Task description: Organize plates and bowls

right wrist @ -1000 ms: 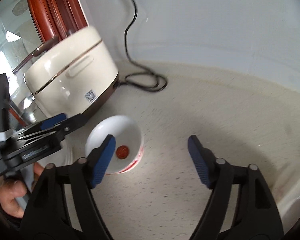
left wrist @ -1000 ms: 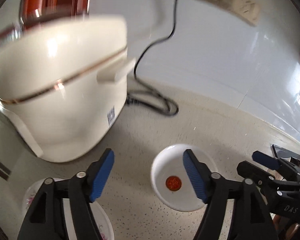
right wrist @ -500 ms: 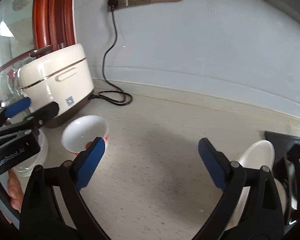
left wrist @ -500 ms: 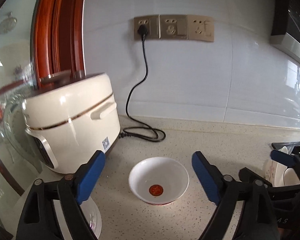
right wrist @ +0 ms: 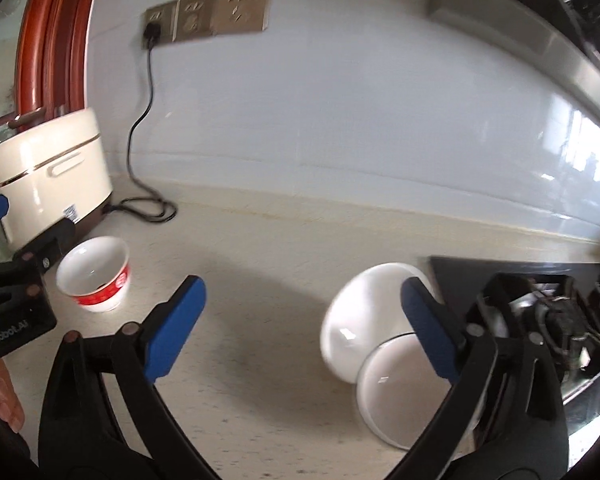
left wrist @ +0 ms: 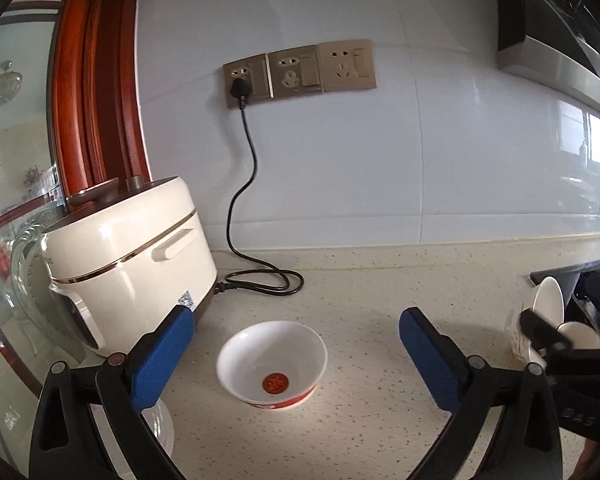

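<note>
White tiled wall [left wrist: 480, 140] backs a speckled countertop [left wrist: 360, 420]; cream cooker [left wrist: 128, 264] stands left; red-banded bowl [left wrist: 272, 364] sits upright, mouth up, ahead of the left gripper [left wrist: 292, 356]; white dishes [right wrist: 364, 320] lean on edge by the right gripper [right wrist: 300, 320]; both jaws opening wide, empty.

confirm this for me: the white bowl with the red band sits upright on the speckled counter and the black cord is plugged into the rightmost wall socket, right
Not quite. The white bowl with the red band does sit upright on the speckled counter, but the black cord is plugged into the leftmost wall socket, not the rightmost. The left wrist view shows it clearly.
</note>
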The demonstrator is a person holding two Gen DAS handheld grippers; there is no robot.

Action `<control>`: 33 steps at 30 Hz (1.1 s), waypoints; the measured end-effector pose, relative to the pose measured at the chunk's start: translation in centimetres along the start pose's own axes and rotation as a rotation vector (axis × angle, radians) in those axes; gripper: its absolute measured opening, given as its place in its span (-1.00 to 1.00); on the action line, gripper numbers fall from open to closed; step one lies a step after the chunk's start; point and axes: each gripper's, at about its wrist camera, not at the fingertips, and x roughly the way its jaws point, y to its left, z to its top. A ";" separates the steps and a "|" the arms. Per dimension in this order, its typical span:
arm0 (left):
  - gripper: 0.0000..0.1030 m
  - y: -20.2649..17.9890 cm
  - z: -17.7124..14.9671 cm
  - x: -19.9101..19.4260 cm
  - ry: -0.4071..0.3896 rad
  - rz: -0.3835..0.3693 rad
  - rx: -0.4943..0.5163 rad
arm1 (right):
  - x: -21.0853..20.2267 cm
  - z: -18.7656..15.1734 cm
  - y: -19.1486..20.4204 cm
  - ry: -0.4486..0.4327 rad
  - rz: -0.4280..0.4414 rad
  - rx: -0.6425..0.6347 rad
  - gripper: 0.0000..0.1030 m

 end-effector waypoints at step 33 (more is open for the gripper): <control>1.00 -8.4 0.0 1.6 0.095 -0.183 0.028 | -1.3 -3.0 -14.6 0.140 -0.065 0.162 0.99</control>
